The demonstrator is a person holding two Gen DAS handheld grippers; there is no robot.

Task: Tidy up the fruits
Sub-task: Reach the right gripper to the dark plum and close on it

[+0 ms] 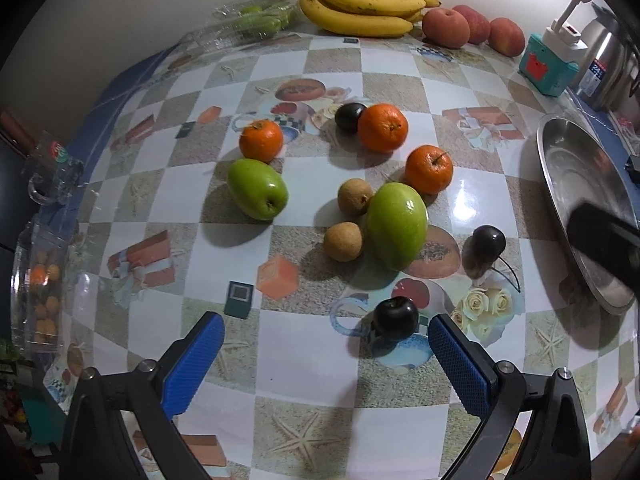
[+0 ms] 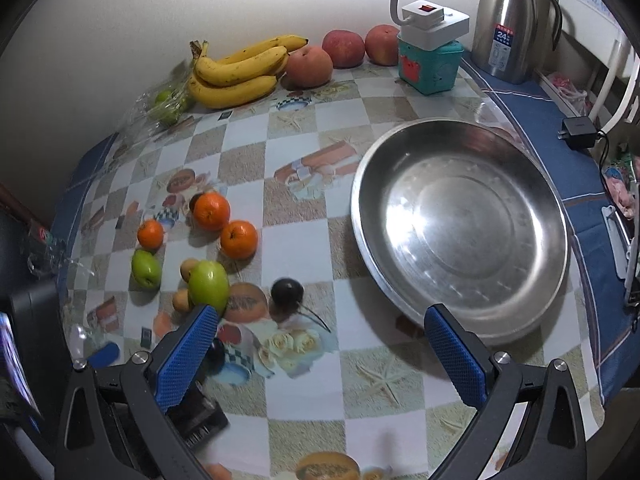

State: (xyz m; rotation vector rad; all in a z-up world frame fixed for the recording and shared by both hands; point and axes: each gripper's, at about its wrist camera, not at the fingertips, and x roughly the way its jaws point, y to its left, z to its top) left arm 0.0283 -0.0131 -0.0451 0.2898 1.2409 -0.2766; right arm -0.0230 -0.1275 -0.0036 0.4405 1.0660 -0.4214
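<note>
Just ahead of the left gripper (image 1: 326,354), slightly right of its centreline, sits a dark plum (image 1: 395,317), close to the right pad (image 1: 460,364) and well clear of the left one. Jaws spread wide, nothing held. My read: this is the nearest fruit to that claw, so a small shift right plus a short advance would centre it between the pads.

The plum is roughly round, so no long axis to align to. Not so for the green mango (image 1: 396,226) further out: its long axis runs near-to-far, tilted a little left, with two small brown fruits touching or almost touching its left side.

Right gripper (image 2: 322,354) is also wide open and empty. It faces the steel basin (image 2: 460,236), whose near rim lies just beyond its right pad. In that view the same near plum (image 2: 216,354) is half hidden behind its left pad, with the left gripper's body directly below.

Division of labour looks clear: left claw nearer the loose fruit, right claw nearer the basin. Basin is empty; it lies right of the fruit cluster, so any carry goes rightward. Oranges, second green fruit, and another plum (image 1: 486,246) sit farther away.

Risk: round plum may roll if a pad nudges it first.
</note>
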